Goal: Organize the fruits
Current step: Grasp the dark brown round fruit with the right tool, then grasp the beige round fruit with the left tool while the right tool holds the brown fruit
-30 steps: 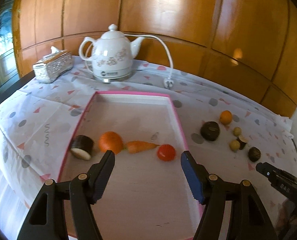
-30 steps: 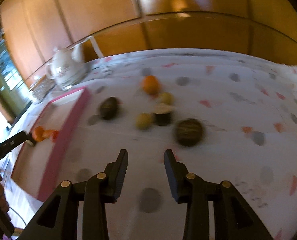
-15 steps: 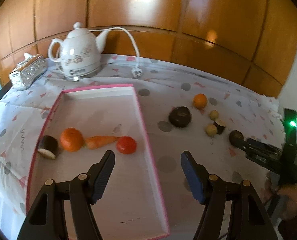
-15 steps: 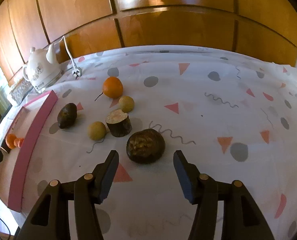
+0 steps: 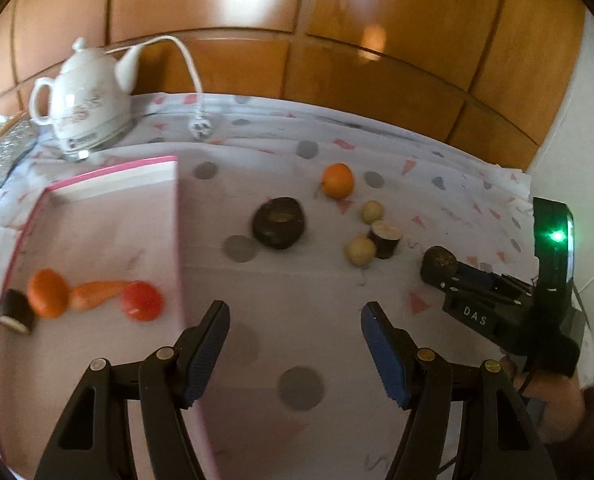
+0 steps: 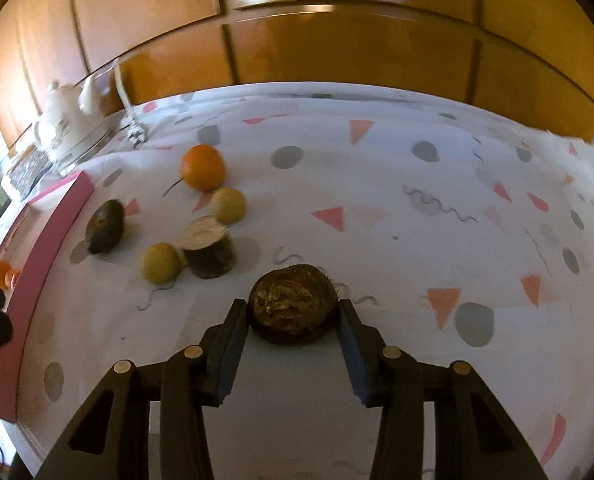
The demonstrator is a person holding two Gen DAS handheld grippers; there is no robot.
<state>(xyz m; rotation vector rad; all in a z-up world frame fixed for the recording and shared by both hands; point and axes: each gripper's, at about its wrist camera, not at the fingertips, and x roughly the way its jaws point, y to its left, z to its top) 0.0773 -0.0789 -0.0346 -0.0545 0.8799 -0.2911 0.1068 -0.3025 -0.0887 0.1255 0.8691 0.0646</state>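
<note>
Through my left wrist camera, the pink-rimmed white tray point(image 5: 169, 162) held four pieces, a dark cut chunk point(image 5: 15, 312), an orange point(image 5: 48, 293), a carrot point(image 5: 97, 290) and a red tomato point(image 5: 141, 301); six lay outside the tray, so I judged the job under half done. My left gripper point(image 5: 295, 326) was spread and empty. Blur softened the tray's contents. Through my right wrist camera, my right gripper point(image 6: 293, 316) straddled the brown rough-skinned round fruit point(image 6: 293, 306) well right of the tray; whether the pads touched it I could not tell.
</note>
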